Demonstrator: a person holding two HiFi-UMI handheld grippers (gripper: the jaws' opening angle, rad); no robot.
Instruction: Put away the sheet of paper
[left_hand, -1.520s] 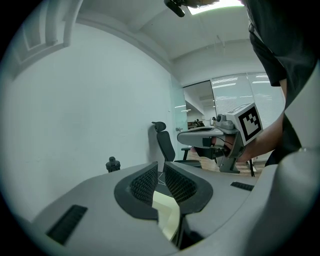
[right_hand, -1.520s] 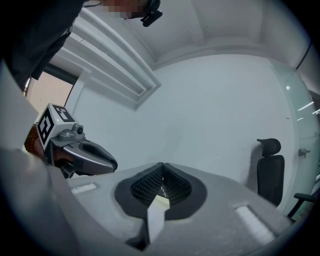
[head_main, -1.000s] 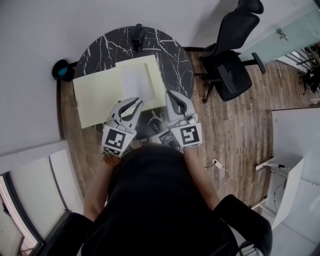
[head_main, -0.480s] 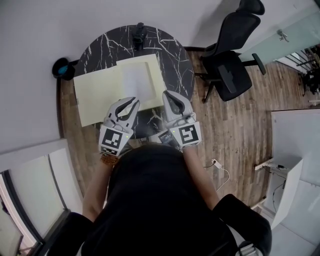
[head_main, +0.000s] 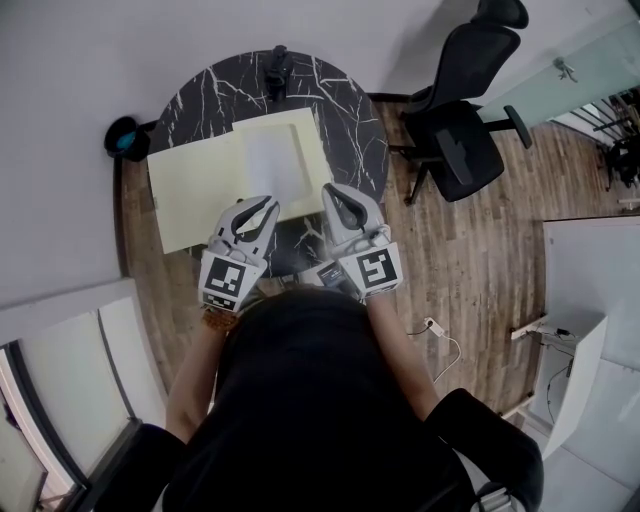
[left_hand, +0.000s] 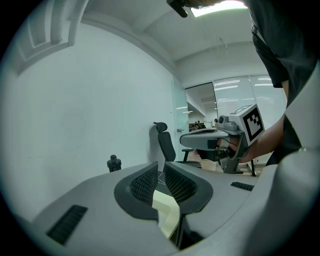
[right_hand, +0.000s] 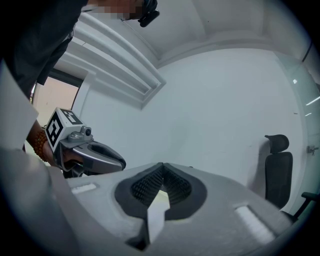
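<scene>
A pale yellow folder (head_main: 200, 190) lies open on the round black marble table (head_main: 345, 110), its left half hanging over the table's edge. A white sheet of paper (head_main: 275, 160) rests on its right half. My left gripper (head_main: 262, 208) is shut on the folder's near edge; in the left gripper view a yellow strip (left_hand: 167, 212) sits pinched between the pads (left_hand: 145, 182). My right gripper (head_main: 332, 195) is shut on the near edge of the folder's right flap, where a pale strip (right_hand: 156, 212) runs between its closed pads (right_hand: 147, 185). Both grippers point roughly level across the table.
A black bottle-like object (head_main: 275, 72) stands at the table's far edge. A black office chair (head_main: 465, 130) is on the wooden floor to the right. A dark round object (head_main: 125, 140) sits by the wall at the left. A cable (head_main: 435, 330) lies on the floor.
Both grippers have barely shifted; the right one has edged a little to the left. Both keep their hold on the folder.
</scene>
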